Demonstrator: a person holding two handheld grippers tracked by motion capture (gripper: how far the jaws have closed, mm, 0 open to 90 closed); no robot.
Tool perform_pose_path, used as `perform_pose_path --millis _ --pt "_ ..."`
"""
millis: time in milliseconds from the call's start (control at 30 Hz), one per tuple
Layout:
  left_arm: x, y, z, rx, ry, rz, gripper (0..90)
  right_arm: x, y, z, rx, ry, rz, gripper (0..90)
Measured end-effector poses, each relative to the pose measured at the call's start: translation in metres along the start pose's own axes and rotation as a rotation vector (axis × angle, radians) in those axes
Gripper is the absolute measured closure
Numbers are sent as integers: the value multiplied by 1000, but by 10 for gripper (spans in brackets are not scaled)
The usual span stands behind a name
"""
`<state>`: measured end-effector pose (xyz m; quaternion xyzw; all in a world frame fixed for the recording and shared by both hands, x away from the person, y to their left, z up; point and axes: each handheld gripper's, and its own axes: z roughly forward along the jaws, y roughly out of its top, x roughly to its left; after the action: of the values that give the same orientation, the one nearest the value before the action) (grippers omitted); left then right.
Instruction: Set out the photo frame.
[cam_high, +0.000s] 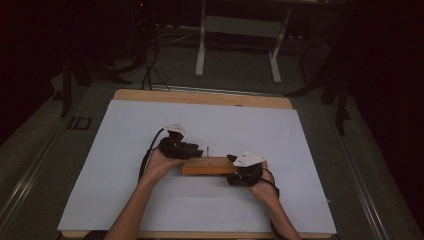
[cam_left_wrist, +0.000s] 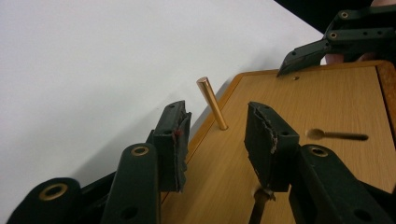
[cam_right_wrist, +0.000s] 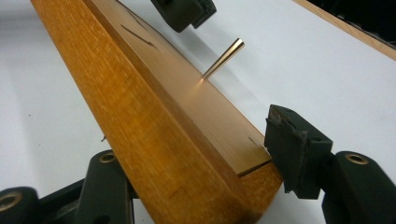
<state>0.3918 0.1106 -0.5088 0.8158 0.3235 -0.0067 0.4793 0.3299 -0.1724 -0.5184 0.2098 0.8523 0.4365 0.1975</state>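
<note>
The right gripper (cam_right_wrist: 205, 186) straddles the near end of the wooden block (cam_right_wrist: 154, 135), one pad just beside the block's corner; whether the jaws actually pinch it I cannot tell. Farther along, a metal peg (cam_left_wrist: 211, 102) stands tilted in the block's top, just ahead of the left gripper (cam_left_wrist: 217, 140), whose jaws are spread with nothing between them. If the left jaws close off-centre, they could knock the peg or shift the block on the white table (cam_high: 125, 150).
</note>
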Motion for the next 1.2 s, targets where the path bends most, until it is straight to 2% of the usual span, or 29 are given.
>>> perform_pose_path --millis 67,100,133,300,433,633,733,867,1067,1200 --pt "-2 -3 -4 -8 29 17 586 0 0 0 0 0 1 404" --pt "-2 -3 -4 -8 29 17 586 0 0 0 1 1 1 405" --pt "-6 -5 -7 -20 58 33 586 0 0 0 1 1 1 405" --pt "-12 -12 -15 -44 117 67 586 0 0 0 1 0 3 405" --pt "-12 -19 -22 -60 151 74 586 0 0 0 2 0 5 407" --pt "-10 -32 -33 -98 206 62 591 0 0 -1 1 2 8 410" --pt "-11 -34 -36 -98 226 65 594 1 0 -1 2 -1 8 412" --pt "-13 -39 -38 -80 263 90 593 0 0 -2 0 -2 8 416" --pt "-16 -44 -43 -98 291 103 596 0 0 -2 0 -2 7 416" --pt "-18 -50 -46 -79 310 112 594 0 0 -2 0 -2 11 418"
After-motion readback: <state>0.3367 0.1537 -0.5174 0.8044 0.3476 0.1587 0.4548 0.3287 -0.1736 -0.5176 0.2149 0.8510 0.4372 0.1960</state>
